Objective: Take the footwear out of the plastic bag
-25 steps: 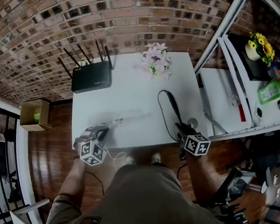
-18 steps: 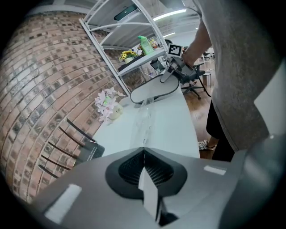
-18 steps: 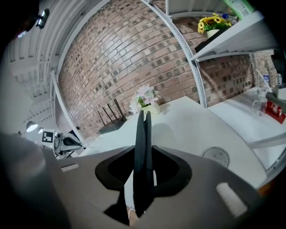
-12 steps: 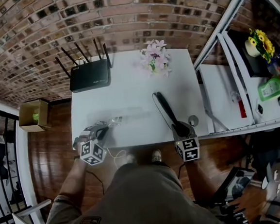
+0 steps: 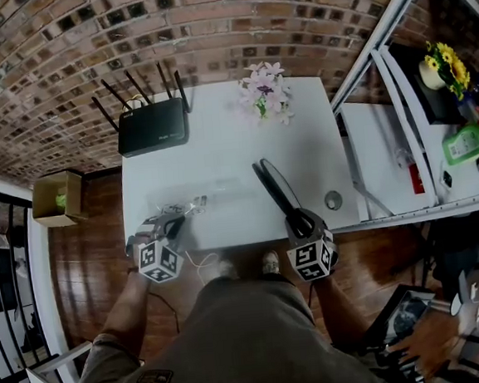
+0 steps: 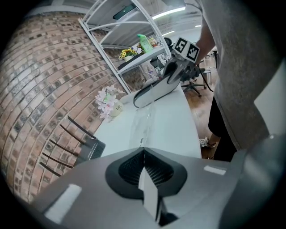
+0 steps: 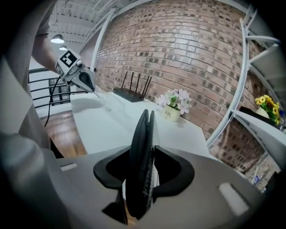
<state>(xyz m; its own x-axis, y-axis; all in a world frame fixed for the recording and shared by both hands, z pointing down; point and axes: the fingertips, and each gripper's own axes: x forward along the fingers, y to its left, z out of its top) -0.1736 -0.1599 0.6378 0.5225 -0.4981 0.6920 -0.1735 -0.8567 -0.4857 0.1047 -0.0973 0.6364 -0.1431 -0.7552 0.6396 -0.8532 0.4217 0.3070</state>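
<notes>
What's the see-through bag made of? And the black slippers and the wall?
Bag: thin clear plastic film, it seems; the table shows through and it crinkles shinily. Slippers: probably rubber or foam, matte black, thin and flat; can't be sure. Wall: brick, rough reddish-brown blocks with pale mortar lines.

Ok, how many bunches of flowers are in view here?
2. A pink-and-white bunch stands at the far edge of the white table; a yellow bunch sits on the shelf unit to the right. The shelves run out of frame, so more may be hidden.
</notes>
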